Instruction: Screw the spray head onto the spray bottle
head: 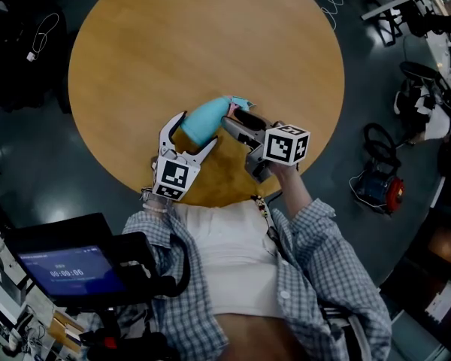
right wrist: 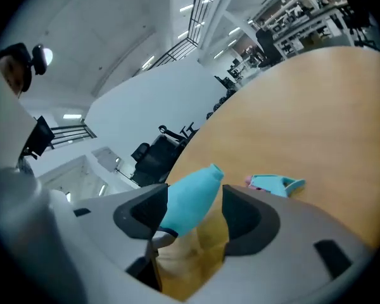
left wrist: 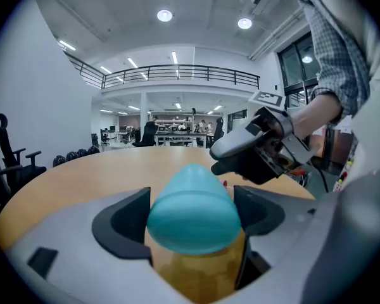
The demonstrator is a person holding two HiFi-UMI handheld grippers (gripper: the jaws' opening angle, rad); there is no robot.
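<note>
The teal spray bottle is held tilted over the near edge of the round wooden table, with its neck pointing away to the right. My left gripper is shut on its body; in the left gripper view the bottle's rounded base fills the gap between the pads. The teal spray head lies on the table just past the neck, also visible in the right gripper view. My right gripper stands open next to the neck, with the bottle seen between its jaws and a gap at the right pad.
A dark screen on a stand sits at the lower left beside the person's body. Cables and equipment lie on the floor to the right of the table. Office chairs stand beyond the table's far side.
</note>
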